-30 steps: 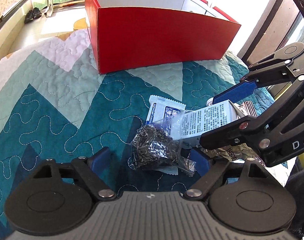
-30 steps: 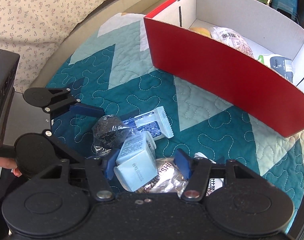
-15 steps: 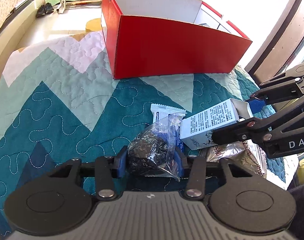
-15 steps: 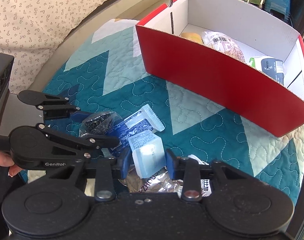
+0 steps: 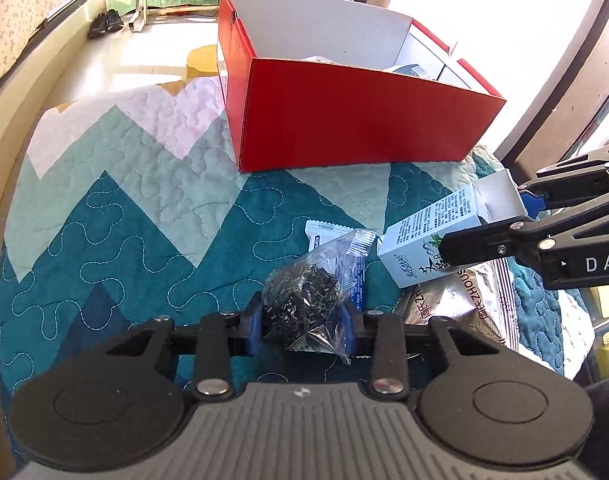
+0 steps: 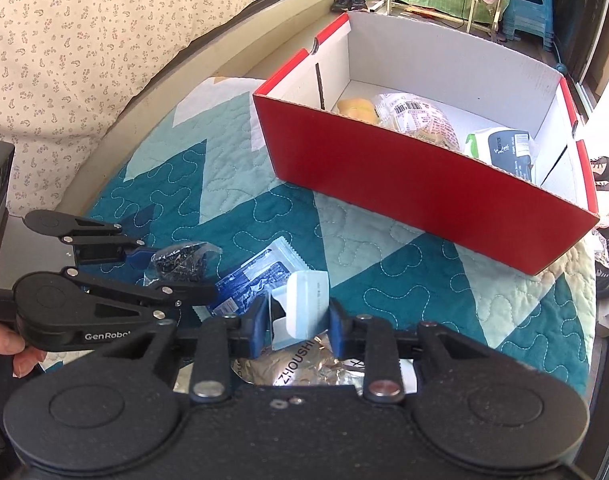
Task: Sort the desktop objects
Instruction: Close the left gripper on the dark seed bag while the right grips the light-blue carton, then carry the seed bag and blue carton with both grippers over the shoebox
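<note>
With both loads seemingly lifted clear of the quilt [image 5: 116,216] for carrying, the left gripper [image 5: 302,322] pinches a clear bag of dark bits [image 5: 304,300], the right gripper [image 6: 298,322] clamps a pale-blue carton [image 6: 306,304], and the red box [image 5: 356,120], their likely destination, waits at twelve o'clock.

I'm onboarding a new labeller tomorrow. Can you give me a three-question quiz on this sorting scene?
1. True or false: the left gripper is shut on the clear bag of dark bits.
2. What does the right gripper hold: A the silver foil pouch, B the pale blue carton, C the blue-and-white sachet?
3. Fill in: the bread and wipes pack lie inside the ___ box.

Key: 1 true; 2 B; 3 red.
</note>
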`<state>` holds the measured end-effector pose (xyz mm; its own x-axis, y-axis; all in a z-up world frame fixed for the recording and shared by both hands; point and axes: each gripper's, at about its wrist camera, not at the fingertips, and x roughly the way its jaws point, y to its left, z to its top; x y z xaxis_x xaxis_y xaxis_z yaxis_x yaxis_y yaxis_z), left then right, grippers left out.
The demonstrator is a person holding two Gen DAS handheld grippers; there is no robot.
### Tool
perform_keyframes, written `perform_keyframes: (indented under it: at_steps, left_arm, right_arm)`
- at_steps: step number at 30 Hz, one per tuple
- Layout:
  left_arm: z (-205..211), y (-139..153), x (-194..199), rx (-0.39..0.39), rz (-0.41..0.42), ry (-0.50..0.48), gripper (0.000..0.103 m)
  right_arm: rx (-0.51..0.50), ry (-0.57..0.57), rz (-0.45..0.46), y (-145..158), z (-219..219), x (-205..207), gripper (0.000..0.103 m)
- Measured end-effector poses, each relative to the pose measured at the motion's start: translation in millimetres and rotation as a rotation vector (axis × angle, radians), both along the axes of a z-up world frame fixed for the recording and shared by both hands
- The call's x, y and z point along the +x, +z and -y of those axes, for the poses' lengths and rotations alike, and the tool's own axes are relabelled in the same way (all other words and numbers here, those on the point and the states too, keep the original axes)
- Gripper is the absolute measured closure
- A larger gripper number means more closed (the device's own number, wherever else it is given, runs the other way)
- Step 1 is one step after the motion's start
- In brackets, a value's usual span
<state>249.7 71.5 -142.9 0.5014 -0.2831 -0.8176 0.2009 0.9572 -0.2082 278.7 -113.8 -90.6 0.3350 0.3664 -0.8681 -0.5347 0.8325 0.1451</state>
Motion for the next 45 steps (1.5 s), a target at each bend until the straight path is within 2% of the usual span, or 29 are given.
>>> perform_keyframes:
  at_steps: [13,20,25,31,37,41,45]
  left_arm:
    - [18,40,-20,-0.021,0.025,0.013,0.068]
    - [28,77,-24,-0.052,0.061,0.016,0.068]
    - [41,104,-16,-0.061,0.104,-0.018,0.068]
    - [53,132,2,-0.065,0.161,-0.047,0.068]
    - [63,152,35,-0.034,0.216,-0.077,0.068]
    - [69,157,62,-0.002,0.243,-0.091,0.068]
    - [75,155,92,0.013,0.234,-0.113,0.068]
  right_arm:
    - [0.066,-0.063,0.061,41,27,-25,0.073]
    - [0.109,-0.126,0.12,73,42,-35,0.073]
    - [0.127,-0.143,0.154,96,53,-35,0.073]
    - [0.147,-0.179,0.201,116,67,-28,0.073]
    - [0.144,-0.208,0.239,124,78,-3,0.073]
    - [0.136,-0.231,0.25,124,83,17,0.073]
    - [0.129,-0.252,0.258,119,86,39,0.073]
